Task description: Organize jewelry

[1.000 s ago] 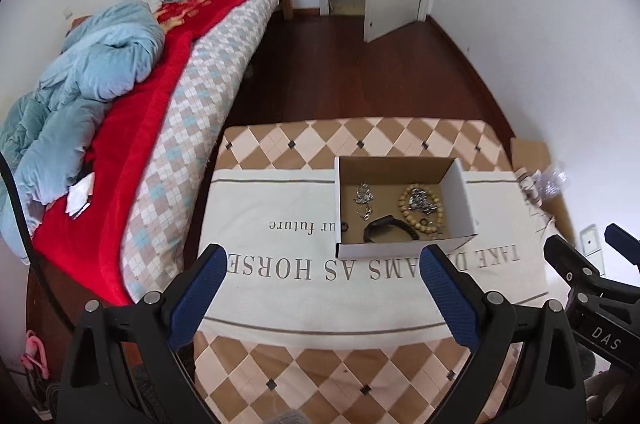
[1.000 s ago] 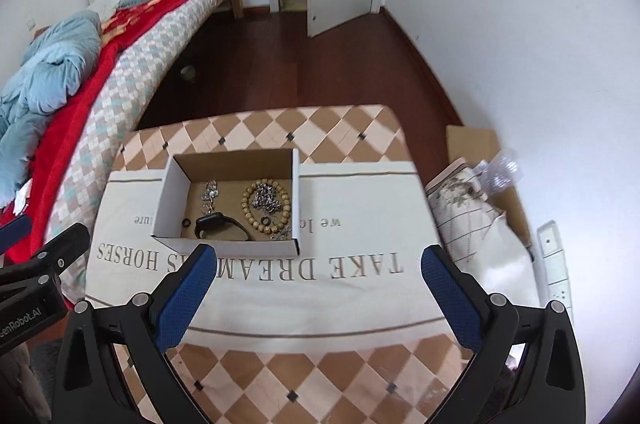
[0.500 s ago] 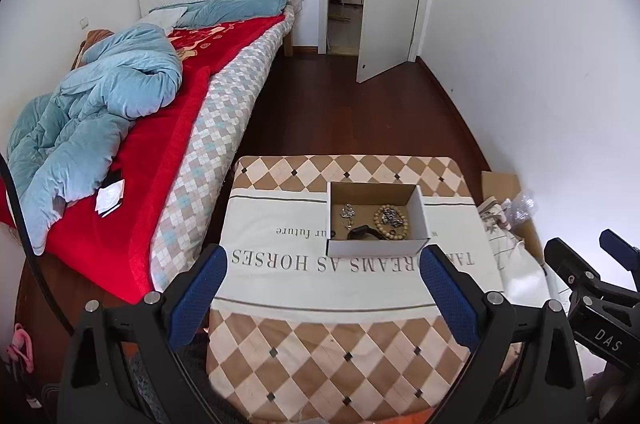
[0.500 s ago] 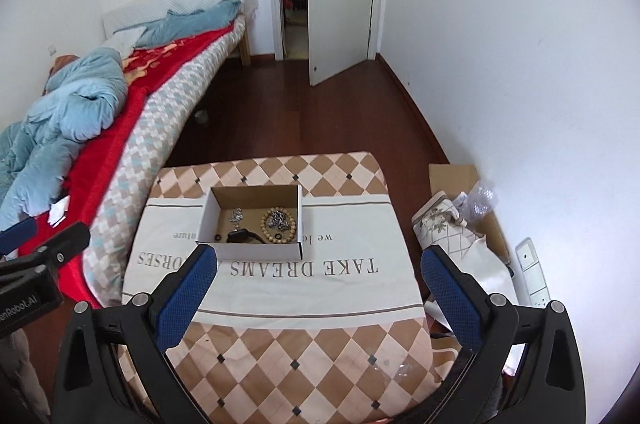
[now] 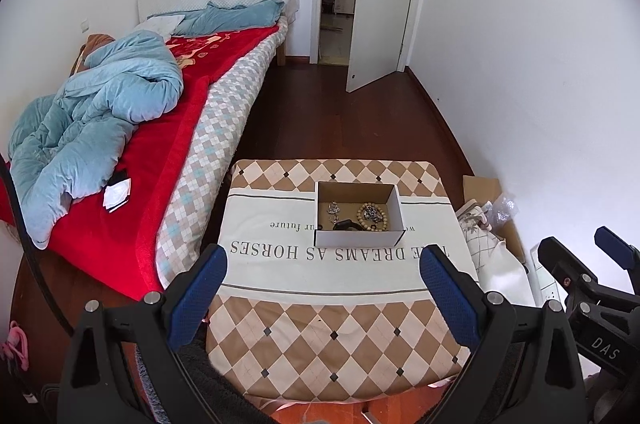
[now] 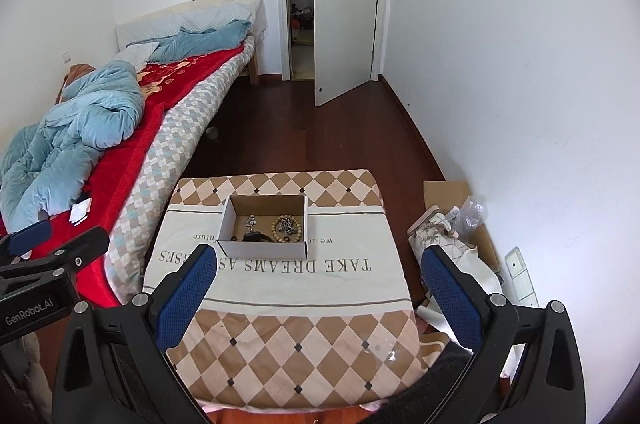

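A small open cardboard box (image 5: pixel 358 238) (image 6: pixel 264 248) sits on a cloth-covered table (image 5: pixel 340 340) (image 6: pixel 280 344). Inside lie a wooden bead bracelet (image 5: pixel 372 214) (image 6: pixel 286 226), a silver chain (image 5: pixel 333 209) (image 6: pixel 251 221) and a dark band (image 5: pixel 347 224) (image 6: pixel 256 237). My left gripper (image 5: pixel 322 280) is open and empty, held well back above the table's near edge. My right gripper (image 6: pixel 318 282) is open and empty too, also far back from the box. Each gripper shows at the edge of the other's view.
A bed (image 5: pixel 168 144) with a red blanket and blue duvet runs along the left. Bags and flattened cardboard (image 6: pixel 452 224) lie on the floor right of the table, by the white wall. A door (image 6: pixel 346 4) stands open at the back.
Both grippers have pulled back and up, away from the box; the table and box look much smaller now. Both stay open and empty.
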The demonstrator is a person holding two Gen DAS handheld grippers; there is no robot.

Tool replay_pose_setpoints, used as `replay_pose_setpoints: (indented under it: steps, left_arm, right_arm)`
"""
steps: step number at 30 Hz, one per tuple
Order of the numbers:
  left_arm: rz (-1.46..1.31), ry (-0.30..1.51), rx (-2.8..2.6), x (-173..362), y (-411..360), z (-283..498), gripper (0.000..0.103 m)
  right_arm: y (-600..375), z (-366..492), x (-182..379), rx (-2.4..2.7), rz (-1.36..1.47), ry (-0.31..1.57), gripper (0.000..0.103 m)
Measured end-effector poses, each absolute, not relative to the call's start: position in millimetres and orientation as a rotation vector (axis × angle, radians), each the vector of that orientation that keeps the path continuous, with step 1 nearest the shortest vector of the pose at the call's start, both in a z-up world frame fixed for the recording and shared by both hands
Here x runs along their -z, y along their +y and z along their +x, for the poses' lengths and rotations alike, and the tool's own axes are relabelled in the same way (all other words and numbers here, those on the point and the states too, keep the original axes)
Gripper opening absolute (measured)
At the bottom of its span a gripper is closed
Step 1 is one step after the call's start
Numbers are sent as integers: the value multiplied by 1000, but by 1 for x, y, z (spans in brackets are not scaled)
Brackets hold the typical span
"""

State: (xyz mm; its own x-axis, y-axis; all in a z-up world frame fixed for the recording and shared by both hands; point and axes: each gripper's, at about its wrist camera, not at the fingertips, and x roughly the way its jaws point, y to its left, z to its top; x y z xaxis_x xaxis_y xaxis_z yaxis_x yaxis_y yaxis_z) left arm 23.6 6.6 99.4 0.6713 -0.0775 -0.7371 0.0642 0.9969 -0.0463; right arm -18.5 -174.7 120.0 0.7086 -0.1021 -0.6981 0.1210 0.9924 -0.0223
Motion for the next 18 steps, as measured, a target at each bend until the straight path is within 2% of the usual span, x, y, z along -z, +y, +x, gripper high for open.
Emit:
replay_pose_setpoints:
  steps: [18]
  left_arm:
    - [7, 835, 27, -89, 1, 79, 98]
  right_arm:
    - [-182, 42, -118, 167, 2, 768, 103]
